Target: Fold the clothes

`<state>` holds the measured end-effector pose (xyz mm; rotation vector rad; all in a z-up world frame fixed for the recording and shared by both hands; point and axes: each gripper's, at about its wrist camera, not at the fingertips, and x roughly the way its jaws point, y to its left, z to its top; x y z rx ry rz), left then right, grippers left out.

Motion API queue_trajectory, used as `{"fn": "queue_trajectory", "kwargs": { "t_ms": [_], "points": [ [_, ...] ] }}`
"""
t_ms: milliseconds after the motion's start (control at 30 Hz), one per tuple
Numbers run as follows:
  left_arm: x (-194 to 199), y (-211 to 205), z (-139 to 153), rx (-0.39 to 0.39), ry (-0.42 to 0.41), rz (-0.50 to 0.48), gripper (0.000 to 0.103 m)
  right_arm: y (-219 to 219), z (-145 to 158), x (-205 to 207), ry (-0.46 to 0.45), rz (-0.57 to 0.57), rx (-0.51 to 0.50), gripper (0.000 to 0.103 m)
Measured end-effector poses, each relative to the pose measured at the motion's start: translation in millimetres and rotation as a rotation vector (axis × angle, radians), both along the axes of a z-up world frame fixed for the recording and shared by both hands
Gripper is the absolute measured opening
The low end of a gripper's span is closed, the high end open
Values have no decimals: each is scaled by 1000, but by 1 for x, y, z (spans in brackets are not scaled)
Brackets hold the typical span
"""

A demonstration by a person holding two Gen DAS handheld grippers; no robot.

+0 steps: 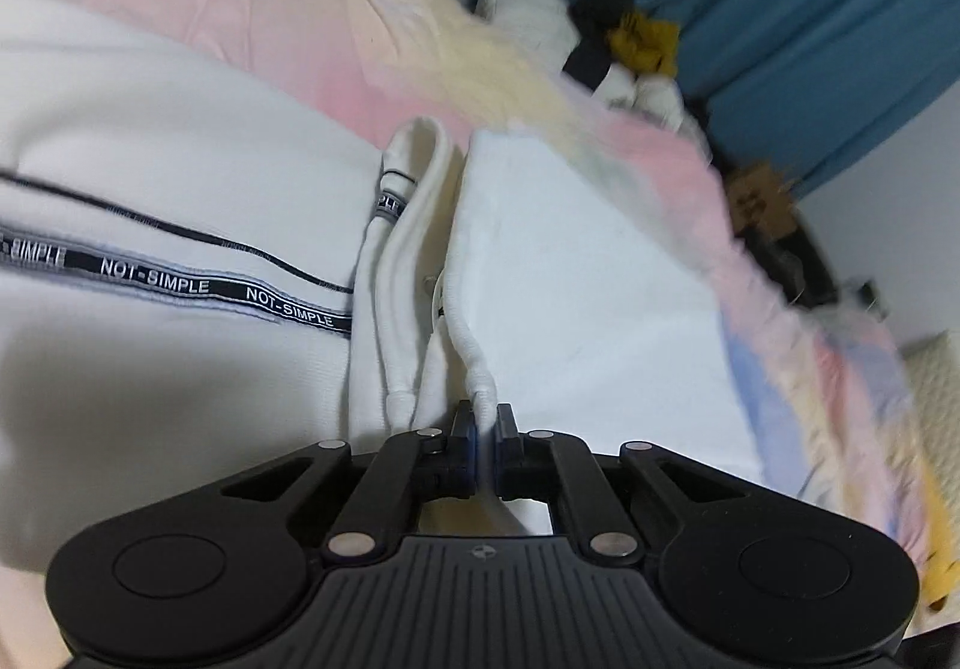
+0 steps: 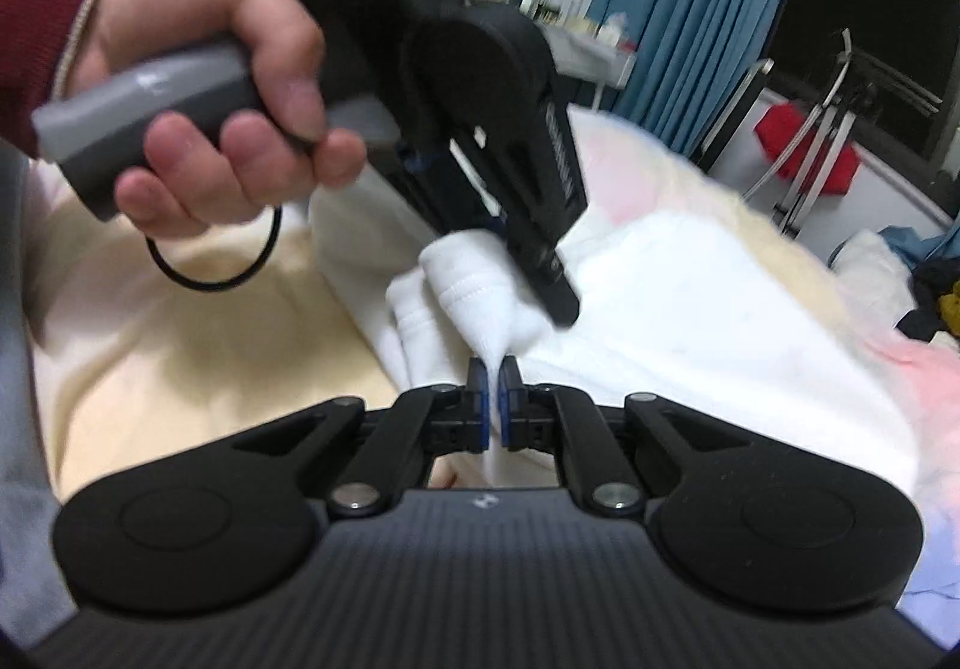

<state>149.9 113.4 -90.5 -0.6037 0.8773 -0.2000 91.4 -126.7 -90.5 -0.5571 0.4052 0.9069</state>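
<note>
The white garment (image 1: 570, 273) lies spread on the pastel blanket (image 1: 252, 3) of a bed, and one part carries a black band with the words NOT-SIMPLE. It looks soft, thick and rather light, so I judge it will sag and bunch if it is held at one point only; the stitched hem and corners are the best places to take. The left tongs (image 1: 485, 420) are closed on a ribbed hem edge. The right tongs (image 2: 493, 376) are closed too, pinching a fold of the same cloth just beside the left ones
</note>
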Motion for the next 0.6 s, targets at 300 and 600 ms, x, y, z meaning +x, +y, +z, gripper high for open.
{"fn": "queue_trajectory", "kwargs": {
  "t_ms": [300, 600],
  "points": [
    [-81, 60, 33, -41, -104, 204, 45, -4, 14, 8, 63, -98, 106, 8],
    [-162, 175, 25, -169, 35, 569, 86, -17, 33, 13, 124, -182, 235, 10]
  ]
}}
